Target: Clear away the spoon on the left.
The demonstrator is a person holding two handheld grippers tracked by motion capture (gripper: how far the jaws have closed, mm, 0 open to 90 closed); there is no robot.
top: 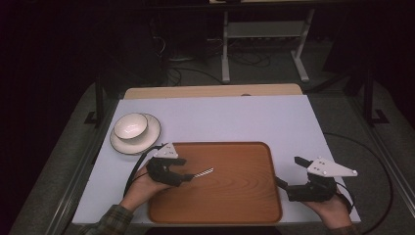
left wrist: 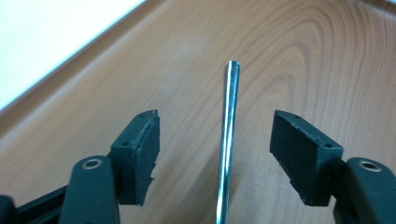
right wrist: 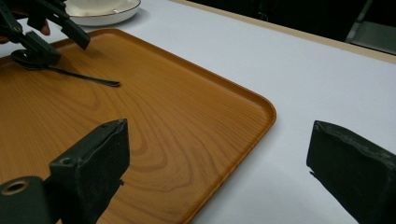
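A thin metal utensil (top: 204,172) lies on the left part of a wooden tray (top: 235,196). My left gripper (top: 188,177) is low over the tray, and in the left gripper view it (left wrist: 217,122) is open, with the utensil's handle (left wrist: 229,107) running between the jaws and touching neither. My right gripper (top: 288,171) hovers open just past the tray's right edge. In the right gripper view it (right wrist: 220,127) straddles the tray's corner (right wrist: 252,107) with nothing between the jaws. That view also has the utensil (right wrist: 88,78) and the left gripper (right wrist: 53,44) farther off.
A white bowl (top: 130,126) sits on a white plate (top: 150,138) at the table's left, just behind the tray. The pale table (top: 220,117) stretches bare behind the tray. A desk frame and cables stand on the dark floor beyond.
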